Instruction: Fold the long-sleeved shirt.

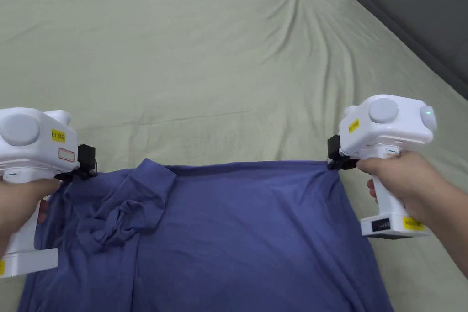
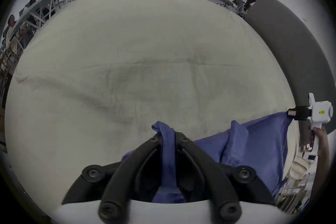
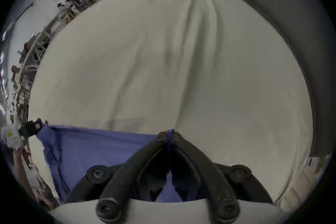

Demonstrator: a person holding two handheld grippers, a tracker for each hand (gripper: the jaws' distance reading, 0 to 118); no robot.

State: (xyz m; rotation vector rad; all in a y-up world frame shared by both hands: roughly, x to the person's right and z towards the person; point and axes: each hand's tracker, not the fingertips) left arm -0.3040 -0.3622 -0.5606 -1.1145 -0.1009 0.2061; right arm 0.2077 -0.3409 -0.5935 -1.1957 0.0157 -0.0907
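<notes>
The blue long-sleeved shirt (image 1: 237, 230) lies on a bed covered by a pale green sheet (image 1: 205, 52), its far edge pulled fairly straight between the two tools and the rest running back toward the person. The left tool (image 2: 168, 134) is clamped on a bunched corner of the fabric, with a thick fold standing up between its jaws. The right tool (image 3: 170, 134) is pinched on the opposite corner, and only a thin edge of cloth shows between its closed jaws. By my reading the folding has barely begun: the body is mostly spread flat, but one sleeve (image 1: 121, 210) is crumpled in a heap on the left side of the shirt. No clean fold shows yet. What seems left is to lay the garment out, bring the sleeves in, and fold the body over itself.
</notes>
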